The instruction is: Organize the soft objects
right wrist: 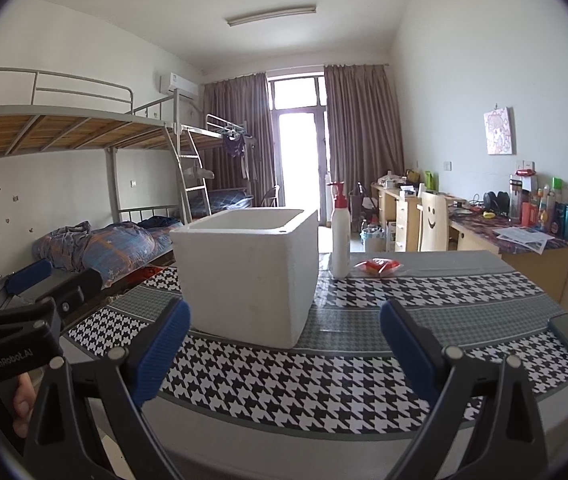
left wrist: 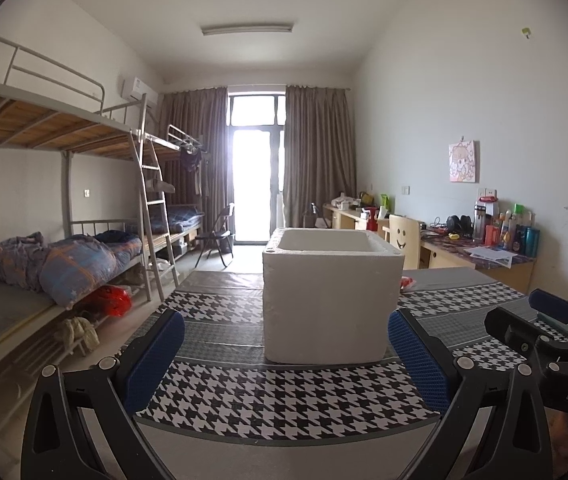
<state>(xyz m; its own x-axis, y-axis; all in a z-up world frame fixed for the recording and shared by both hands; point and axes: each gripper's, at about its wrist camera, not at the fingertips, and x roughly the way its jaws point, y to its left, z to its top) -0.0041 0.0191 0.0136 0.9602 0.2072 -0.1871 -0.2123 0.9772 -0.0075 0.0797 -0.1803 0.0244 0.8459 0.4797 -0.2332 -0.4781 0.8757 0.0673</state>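
In front of the left gripper (left wrist: 286, 354), one white foam box (left wrist: 330, 296) is sitting on the houndstooth table (left wrist: 284, 400); its fingers are spreading wide, empty. Right view: one bottle (right wrist: 340, 236) and one red packet (right wrist: 380, 266) are sitting beside the box; the right gripper (right wrist: 284, 354) is hovering level, wide, empty.

Dormitory: bunk beds (left wrist: 63, 128), desks (left wrist: 480, 256)

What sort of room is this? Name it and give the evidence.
Most likely a shared dormitory room. Metal bunk beds with rumpled bedding line one wall, and study desks cluttered with bottles line the other. The foam box sits on a checked table.
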